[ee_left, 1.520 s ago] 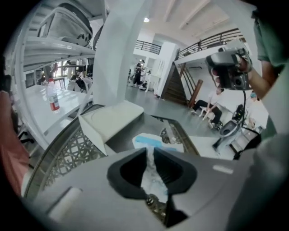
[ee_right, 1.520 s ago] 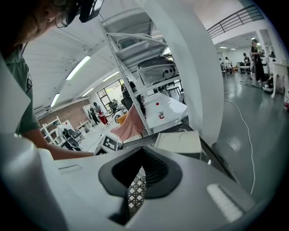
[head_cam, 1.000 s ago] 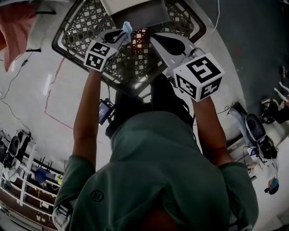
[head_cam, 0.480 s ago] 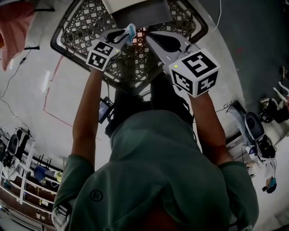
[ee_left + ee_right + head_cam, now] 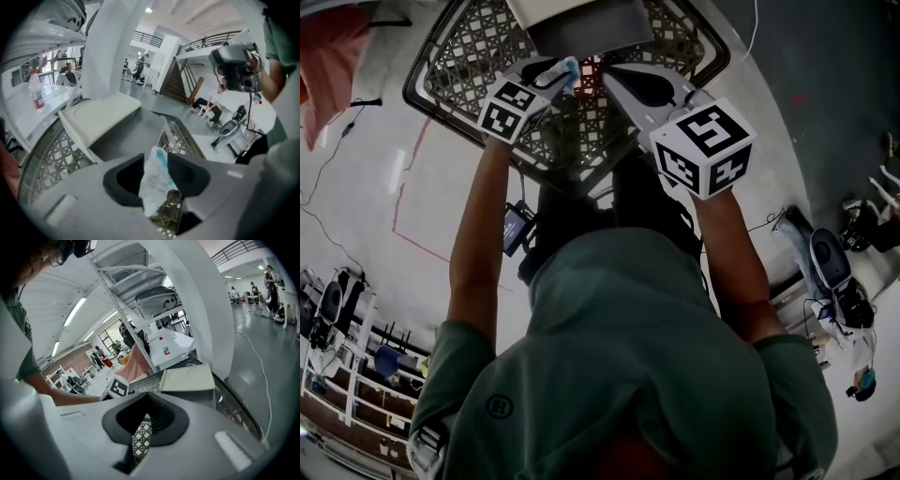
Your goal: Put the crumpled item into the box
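A metal lattice tabletop fills the top of the head view, standing on a pale concrete floor marked with a thin red line. A box with a grey inside and a white lid folded back sits at the tabletop's far side. A pink cloth hangs at upper left, and racks of gear crowd the lower left corner. The left gripper view shows an open hall beyond, with a bottle on a white surface at left and a person holding up a camera at upper right.

The box is cut off by the top edge of the head view, and no view shows its floor. The person's green shirt hides the tabletop's near edge.

Both forearms reach up the frame. The left gripper is tipped down just short of the box; its jaws have just been opening, yet the crumpled item — white with a blue streak — sits wedged between them, touching both pads above the lattice. The right gripper hangs just beside it to the right, jaws pressed together on nothing — its marker cube faces the head camera.
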